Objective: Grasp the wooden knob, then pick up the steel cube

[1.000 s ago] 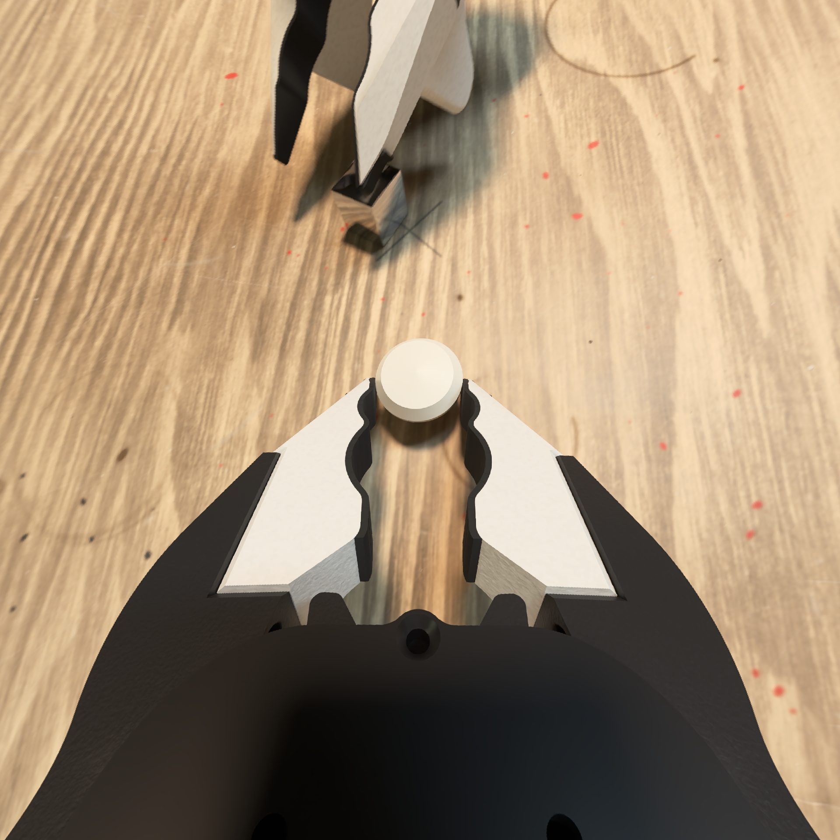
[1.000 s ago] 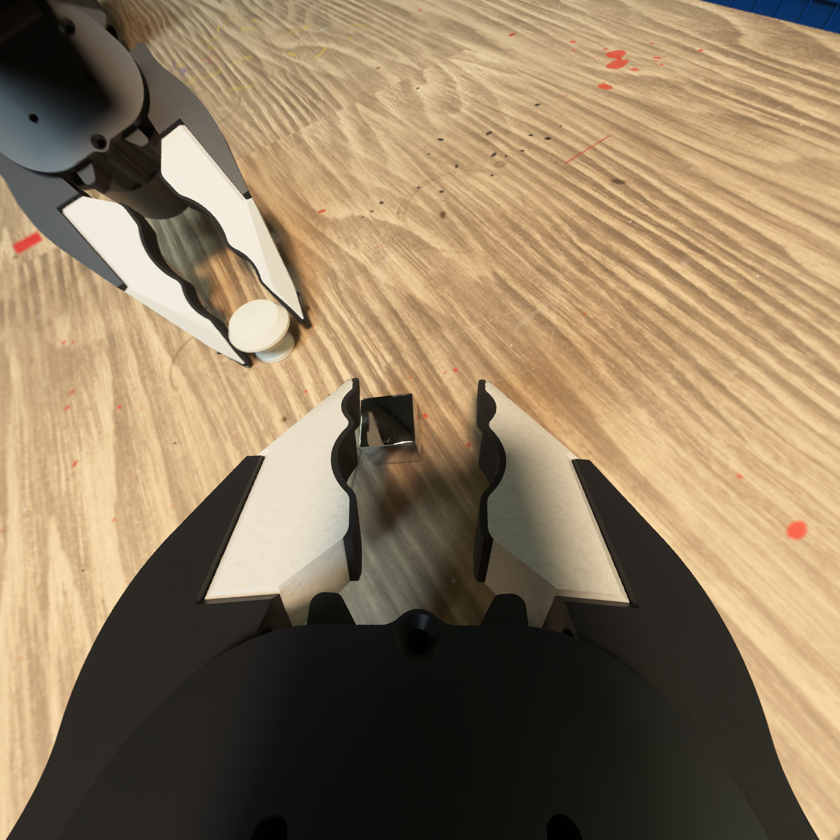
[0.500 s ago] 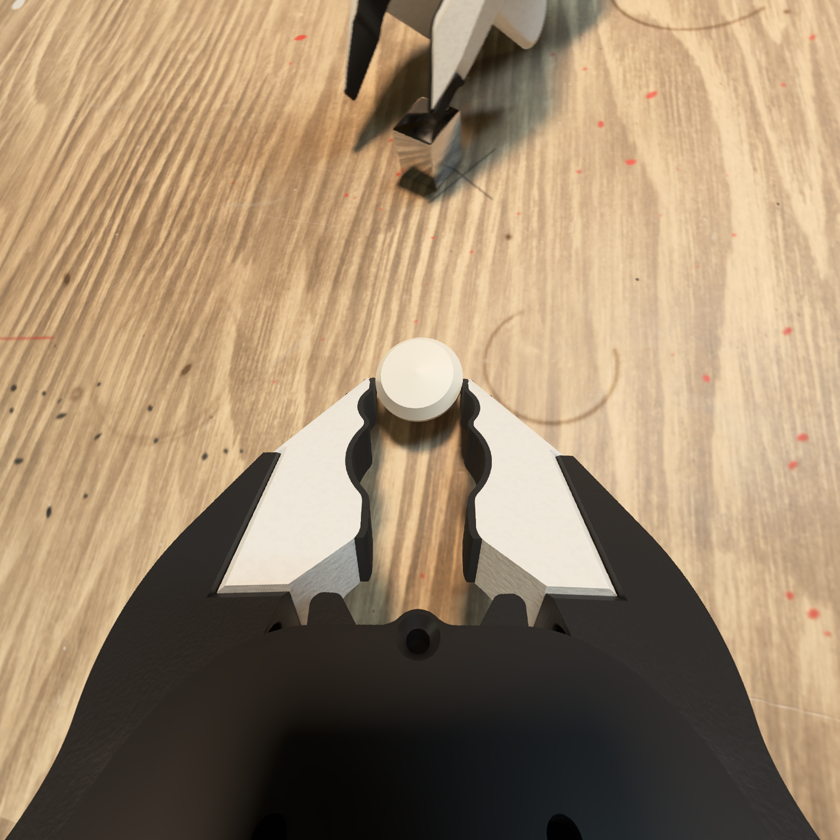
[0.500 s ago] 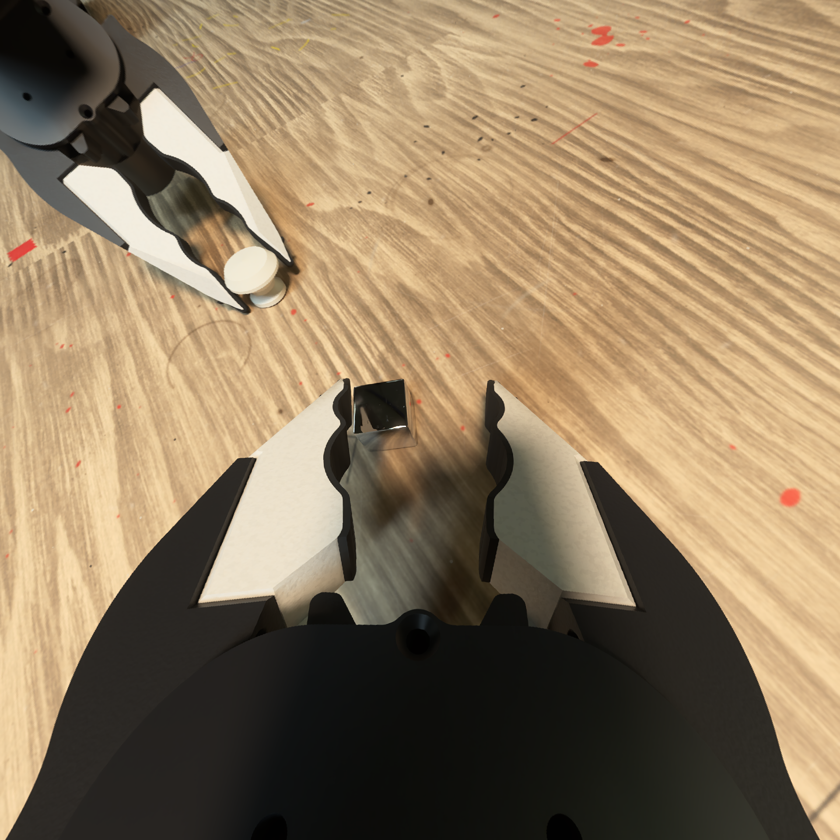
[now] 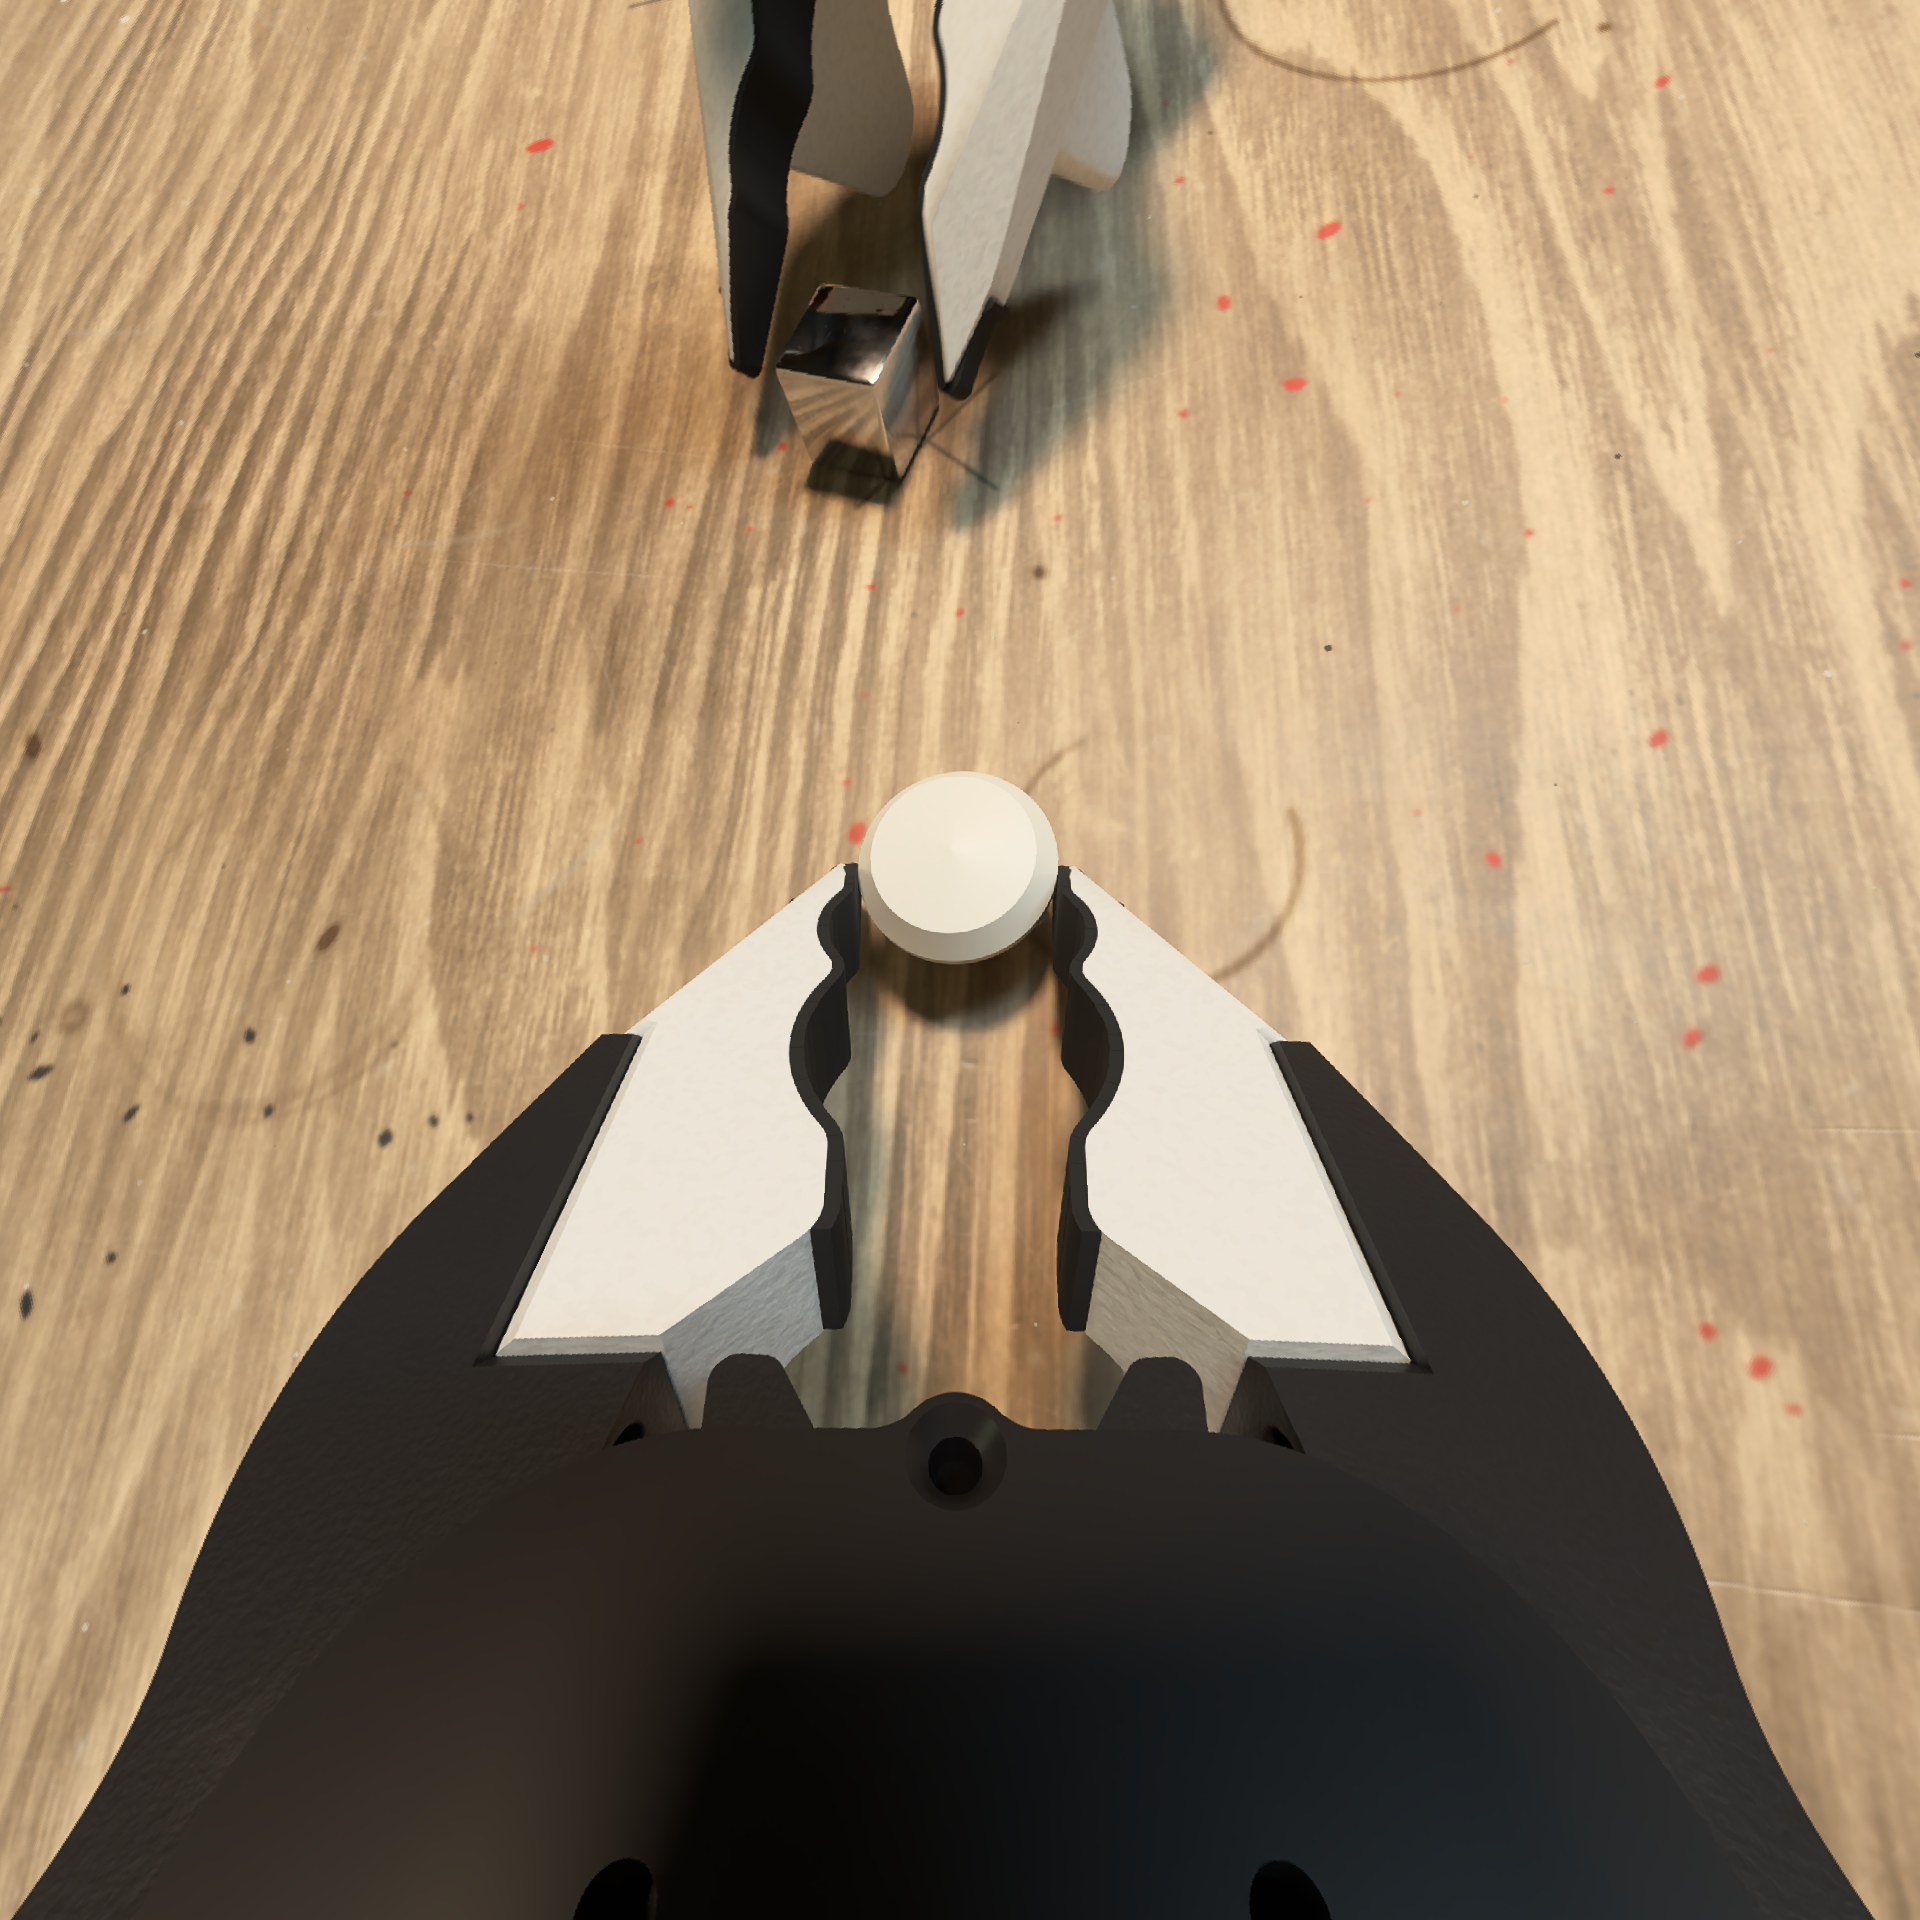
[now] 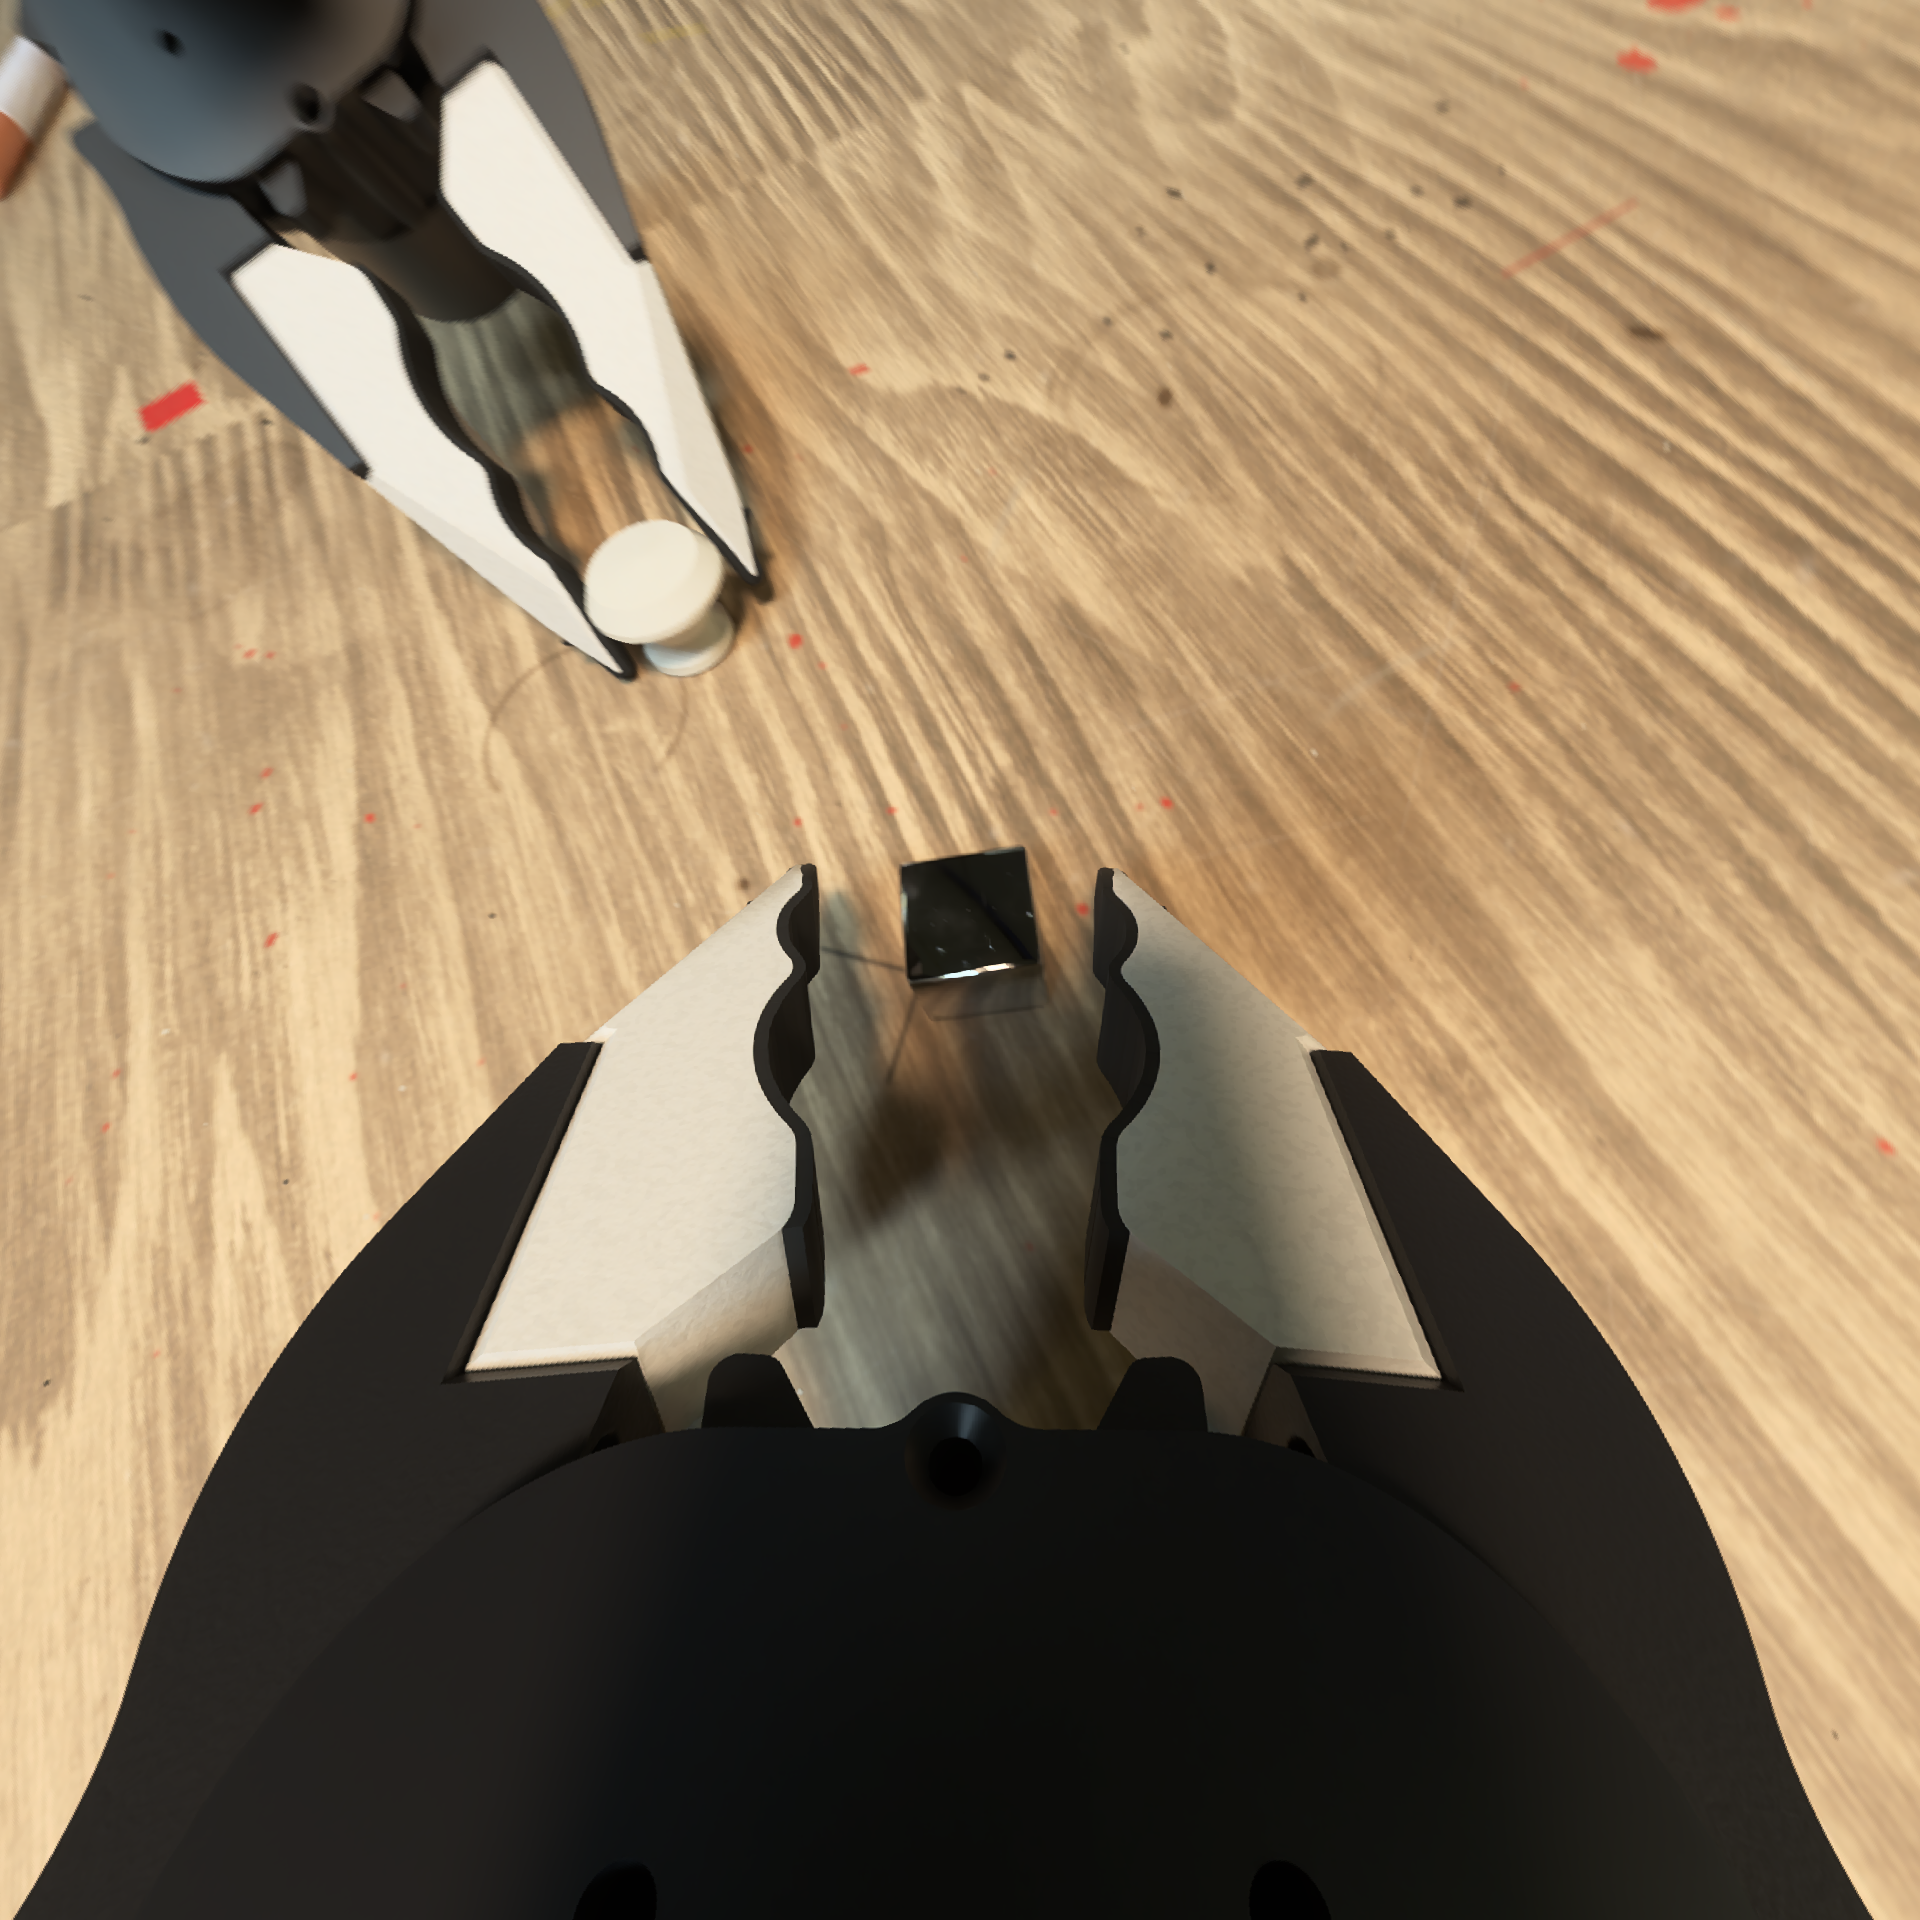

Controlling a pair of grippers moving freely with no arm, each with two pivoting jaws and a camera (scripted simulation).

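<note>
The pale wooden knob (image 5: 956,868) is clamped between the fingertips of my left gripper (image 5: 956,883). It also shows in the right wrist view (image 6: 655,587), held by the left gripper (image 6: 681,613), with its foot at or just above the table. The shiny steel cube (image 6: 966,914) rests on the wooden table (image 6: 1455,623). It sits between the tips of my right gripper (image 6: 954,894), which is open, with a gap on each side. The left wrist view shows the cube (image 5: 852,374) between the right gripper's fingers (image 5: 997,208).
The tabletop (image 5: 1455,623) is wood with red paint specks and faint ring marks. An orange and white object (image 6: 21,114) pokes in at the far left edge of the right wrist view, behind the left gripper.
The cube stood against my right gripper's left finger; now it sits midway between the fingers. My left gripper, still holding the knob, has shifted and now shows nearer in the right wrist view.
</note>
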